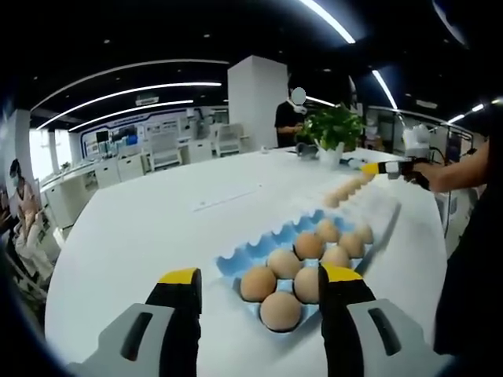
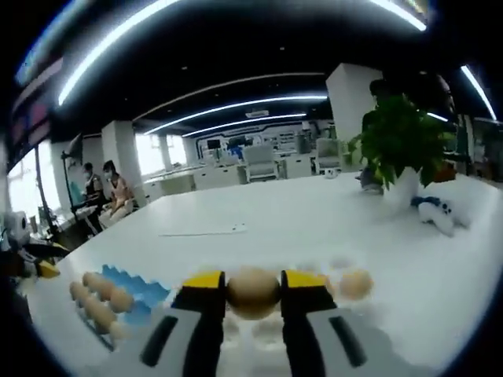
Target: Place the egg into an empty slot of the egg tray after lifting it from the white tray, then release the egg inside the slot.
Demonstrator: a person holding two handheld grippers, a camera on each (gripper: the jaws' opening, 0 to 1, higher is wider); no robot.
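Over white table [image 2: 330, 236], right hand-held gripper [image 2: 253, 294] pinching egg [image 2: 253, 292], left hand-held gripper [image 1: 259, 294] spread, no legible writing, blurry.

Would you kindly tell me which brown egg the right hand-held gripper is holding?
The brown egg clamped between the right hand-held gripper's yellow-tipped jaws; the other nearby egg lies free on the white tray.
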